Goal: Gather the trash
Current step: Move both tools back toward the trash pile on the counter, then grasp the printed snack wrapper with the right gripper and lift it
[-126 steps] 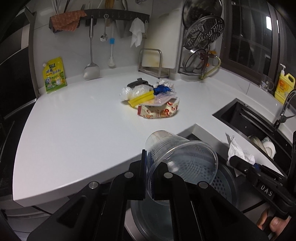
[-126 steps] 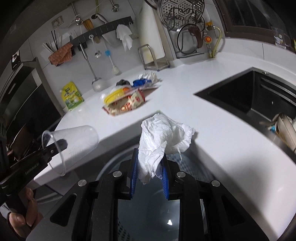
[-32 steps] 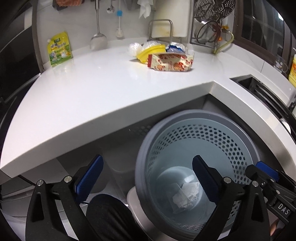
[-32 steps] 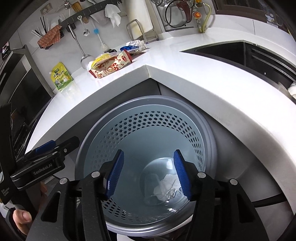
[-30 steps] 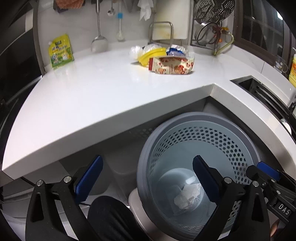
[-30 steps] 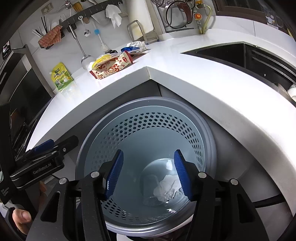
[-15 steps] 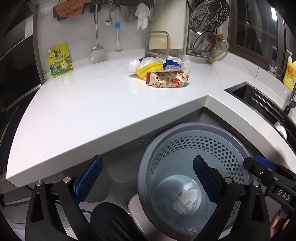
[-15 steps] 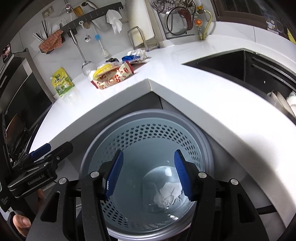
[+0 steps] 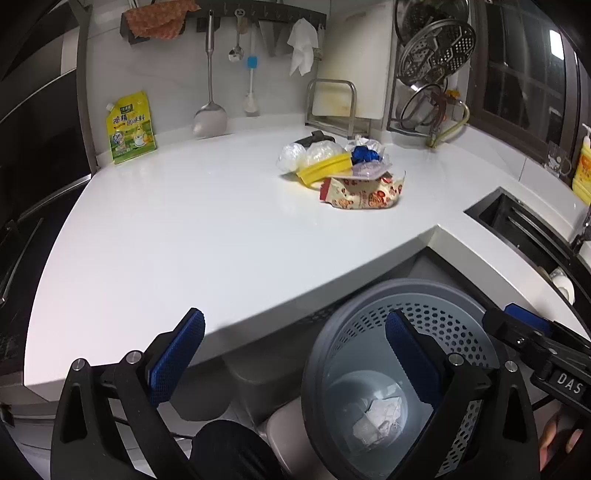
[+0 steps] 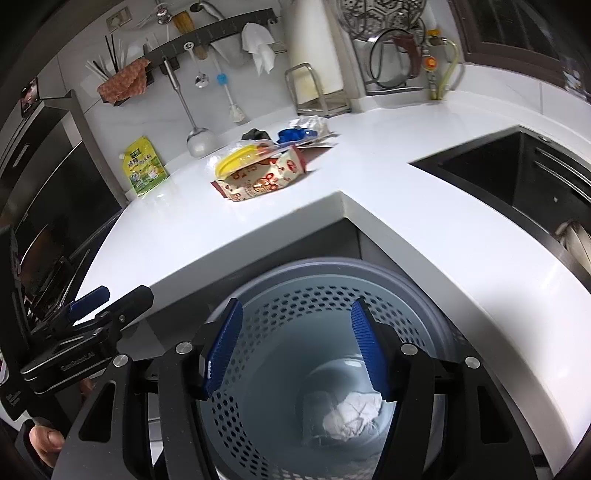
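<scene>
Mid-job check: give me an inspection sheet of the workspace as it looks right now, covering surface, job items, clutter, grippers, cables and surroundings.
Surface: white countertop, bare apart from one pile near the back.
Job's things: perforated grey bin below the counter corner, holding a crumpled tissue and a clear cup; trash pile with a snack bag on the counter.
Clutter: yellow pouch leaning on the backsplash.
Grippers: left gripper open, empty; right gripper open, empty, over the bin.
Cables: nothing seen.
Surroundings: utensil rail, sink.
</scene>
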Motion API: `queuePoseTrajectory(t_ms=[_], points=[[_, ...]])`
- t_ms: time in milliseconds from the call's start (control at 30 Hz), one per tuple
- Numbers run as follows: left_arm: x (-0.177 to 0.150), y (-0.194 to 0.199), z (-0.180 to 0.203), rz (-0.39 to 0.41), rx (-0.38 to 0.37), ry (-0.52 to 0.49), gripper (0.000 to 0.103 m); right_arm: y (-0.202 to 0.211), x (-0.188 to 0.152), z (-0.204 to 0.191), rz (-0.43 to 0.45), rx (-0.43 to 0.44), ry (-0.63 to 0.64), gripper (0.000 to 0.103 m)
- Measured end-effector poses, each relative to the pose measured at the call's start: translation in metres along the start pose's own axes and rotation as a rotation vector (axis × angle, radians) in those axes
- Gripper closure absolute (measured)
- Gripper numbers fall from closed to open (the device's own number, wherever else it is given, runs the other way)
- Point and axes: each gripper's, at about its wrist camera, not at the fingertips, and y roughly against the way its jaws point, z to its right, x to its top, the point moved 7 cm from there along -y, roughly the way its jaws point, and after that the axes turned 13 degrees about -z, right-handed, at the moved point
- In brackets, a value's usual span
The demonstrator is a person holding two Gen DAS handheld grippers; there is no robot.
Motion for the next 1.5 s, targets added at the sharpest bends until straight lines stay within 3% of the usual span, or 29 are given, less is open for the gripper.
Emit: queuePoseTrajectory(t_ms=[200, 800, 1100, 1500], points=[[0.02, 0.002, -0.011, 0.016, -0.044, 0.026, 0.007, -0.011, 0.026, -0.013, 0.004, 0.009, 0.03, 0.041], [0.066, -0.028, -0.025, -0.004, 0.02, 0.04, 0.007, -0.07, 0.116, -0.006, -0.068, -0.005, 0.147, 0.035], [0.072, -0.046, -0.023, -0.036, 0.006, 0.063, 0.007, -0.098, 0.14, -0.008, -0.175, -0.001, 0.271, 0.032], [0.075, -0.053, -0.015, -0.048, -0.013, 0.072, 0.007, -0.122, 0.163, -0.022, -0.23, 0.009, 0.396, 0.026]])
